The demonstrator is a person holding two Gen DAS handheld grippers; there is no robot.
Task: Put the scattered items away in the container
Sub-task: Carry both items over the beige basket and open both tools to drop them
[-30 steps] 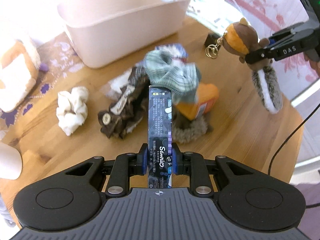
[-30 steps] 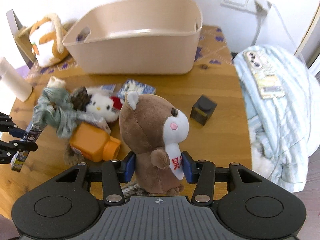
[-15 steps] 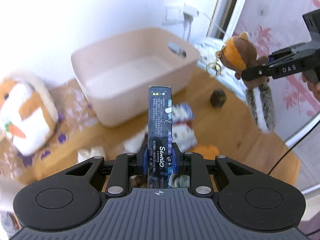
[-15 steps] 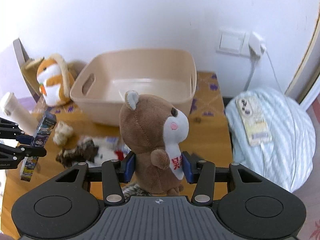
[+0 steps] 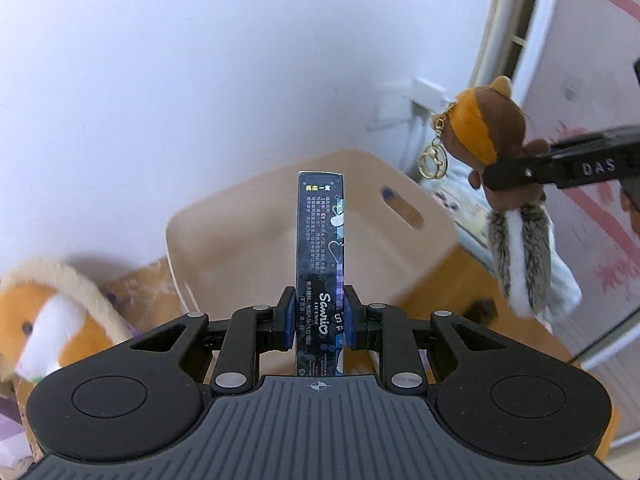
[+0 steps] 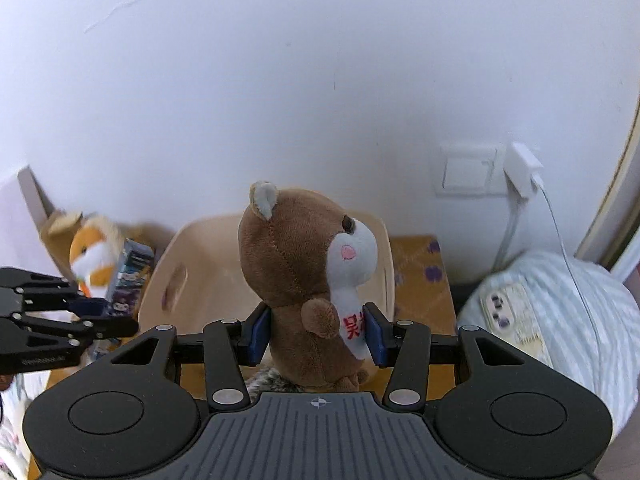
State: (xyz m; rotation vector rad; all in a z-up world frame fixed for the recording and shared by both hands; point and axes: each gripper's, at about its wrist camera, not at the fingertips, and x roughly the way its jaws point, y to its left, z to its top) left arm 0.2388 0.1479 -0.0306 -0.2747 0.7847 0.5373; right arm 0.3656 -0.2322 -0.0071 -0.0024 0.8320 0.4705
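Note:
My left gripper (image 5: 319, 318) is shut on a dark blue printed box (image 5: 320, 248), held upright in the air in front of the beige plastic tub (image 5: 380, 240). My right gripper (image 6: 316, 334) is shut on a brown squirrel plush (image 6: 300, 264) with a white face and striped tail, held high in front of the tub (image 6: 200, 276). The squirrel plush (image 5: 492, 140) with its key ring also shows at the right of the left wrist view. The left gripper and box (image 6: 130, 276) show at the left of the right wrist view. The pile of items on the table is out of sight.
An orange and white hamster plush (image 5: 48, 316) sits left of the tub against the wall. A striped blue cushion (image 6: 560, 312) with a power strip lies to the right. A wall socket and charger (image 6: 520, 168) are behind it. The wooden table (image 5: 472, 280) edge is at the right.
Both grippers have risen and tilted up with their loads. The item pile has dropped out of view and the tub now sits low in both views.

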